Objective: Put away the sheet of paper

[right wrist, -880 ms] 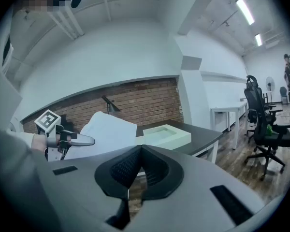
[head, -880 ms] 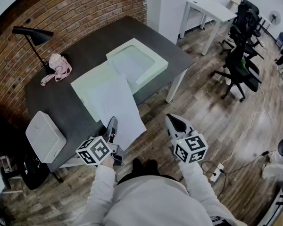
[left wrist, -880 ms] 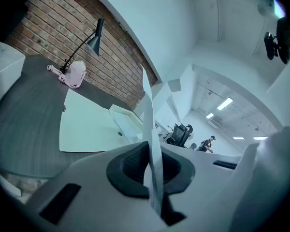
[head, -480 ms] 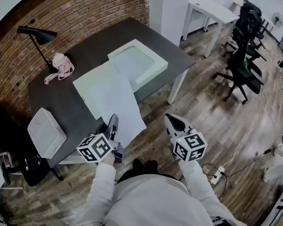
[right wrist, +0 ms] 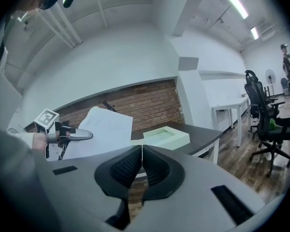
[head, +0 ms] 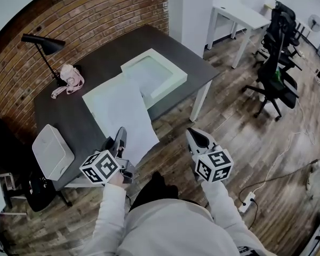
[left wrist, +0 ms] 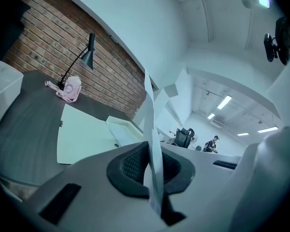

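**Operator:** Where is the sheet of paper (head: 130,116)?

**Spotter:** At the near edge of the dark table (head: 104,55). Your left gripper (head: 120,136) is clamped on the sheet's near end. In the left gripper view it rises edge-on, pinched between the pads. The far end reaches over the pale green board (head: 98,100), which lies just beside the shallow pale green tray (head: 173,79).

**Operator:** And my right?

**Spotter:** Your right gripper (head: 194,137) hovers off the table's edge, over the wood floor (head: 229,121). Its jaws are pressed together with nothing between them, and it is well apart from the sheet. A black lamp (head: 42,42) and a pink object (head: 68,79) stand by the brick wall. A white box (head: 52,151) sits at the table's left end.
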A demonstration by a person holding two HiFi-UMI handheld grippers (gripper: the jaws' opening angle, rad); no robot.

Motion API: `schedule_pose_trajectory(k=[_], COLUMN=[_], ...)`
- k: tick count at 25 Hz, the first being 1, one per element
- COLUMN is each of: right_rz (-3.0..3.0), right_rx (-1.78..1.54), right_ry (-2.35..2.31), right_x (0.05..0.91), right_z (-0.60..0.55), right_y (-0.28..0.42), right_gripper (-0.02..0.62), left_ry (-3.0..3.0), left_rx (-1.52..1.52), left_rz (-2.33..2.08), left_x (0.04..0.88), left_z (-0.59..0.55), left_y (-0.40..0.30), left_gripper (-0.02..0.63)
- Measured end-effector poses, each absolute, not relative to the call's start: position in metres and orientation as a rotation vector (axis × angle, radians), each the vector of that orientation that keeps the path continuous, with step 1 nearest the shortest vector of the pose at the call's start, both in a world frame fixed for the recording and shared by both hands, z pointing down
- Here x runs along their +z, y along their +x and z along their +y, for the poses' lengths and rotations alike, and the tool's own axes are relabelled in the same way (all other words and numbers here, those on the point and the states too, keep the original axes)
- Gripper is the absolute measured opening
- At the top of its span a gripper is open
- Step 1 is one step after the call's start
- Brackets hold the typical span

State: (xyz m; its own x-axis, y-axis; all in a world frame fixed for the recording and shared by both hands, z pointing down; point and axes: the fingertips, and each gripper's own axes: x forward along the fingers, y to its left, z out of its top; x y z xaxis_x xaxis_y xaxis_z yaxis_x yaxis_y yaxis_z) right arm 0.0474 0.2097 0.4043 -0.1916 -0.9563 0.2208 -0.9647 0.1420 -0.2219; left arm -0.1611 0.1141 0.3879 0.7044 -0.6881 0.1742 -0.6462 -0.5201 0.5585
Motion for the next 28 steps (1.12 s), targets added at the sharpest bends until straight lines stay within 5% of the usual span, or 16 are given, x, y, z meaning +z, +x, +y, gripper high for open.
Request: schedule_pose_trajectory(k=[28], right_rz=[-2.26], right_rx=[0.589], right_ry=[2.022], right_x=[0.427], right_z=[-0.004], right_y=[0.103], right_gripper=[0.028], left_ry=[2.295], left_rx=[-0.149], left_rz=[-0.873], left_x=[0.381], left_z=[-0.106], left_y=[-0.093], left_gripper=[0.017])
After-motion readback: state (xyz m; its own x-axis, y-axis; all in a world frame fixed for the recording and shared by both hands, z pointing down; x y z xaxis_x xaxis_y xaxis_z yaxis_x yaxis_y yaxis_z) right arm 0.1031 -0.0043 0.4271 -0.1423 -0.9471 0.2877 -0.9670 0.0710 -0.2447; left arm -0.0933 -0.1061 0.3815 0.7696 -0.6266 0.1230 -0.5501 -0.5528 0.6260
